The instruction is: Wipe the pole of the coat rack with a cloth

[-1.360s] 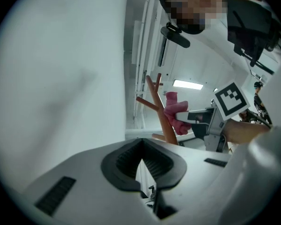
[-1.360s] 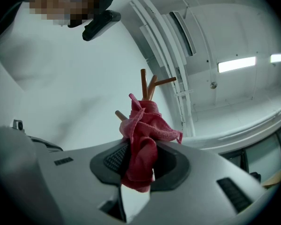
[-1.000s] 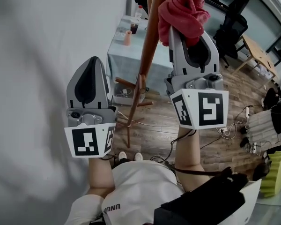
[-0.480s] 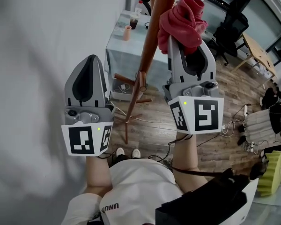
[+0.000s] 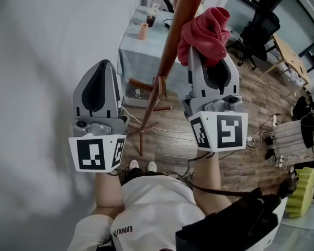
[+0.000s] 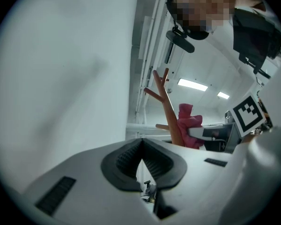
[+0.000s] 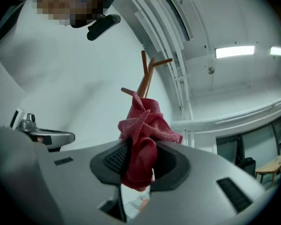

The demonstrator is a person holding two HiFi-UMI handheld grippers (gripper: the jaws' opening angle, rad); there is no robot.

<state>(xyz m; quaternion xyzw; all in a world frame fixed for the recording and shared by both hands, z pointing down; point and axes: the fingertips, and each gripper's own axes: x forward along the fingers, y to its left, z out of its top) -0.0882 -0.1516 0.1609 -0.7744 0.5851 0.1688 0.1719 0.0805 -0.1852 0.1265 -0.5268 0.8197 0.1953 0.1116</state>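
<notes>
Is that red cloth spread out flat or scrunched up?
Scrunched up: the red cloth bulges in crumpled folds above the right gripper, whose jaws pinch it.

head view: steeply down from above | 2 gripper views: close, facing up | shared: coat rack (image 5: 170, 46)

Wood floor (image 5: 264, 95) — coat rack (image 5: 171, 43), cables (image 5: 254, 138).

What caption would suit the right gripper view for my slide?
Right gripper shut on a red cloth, with the coat rack pole just behind it.
</notes>
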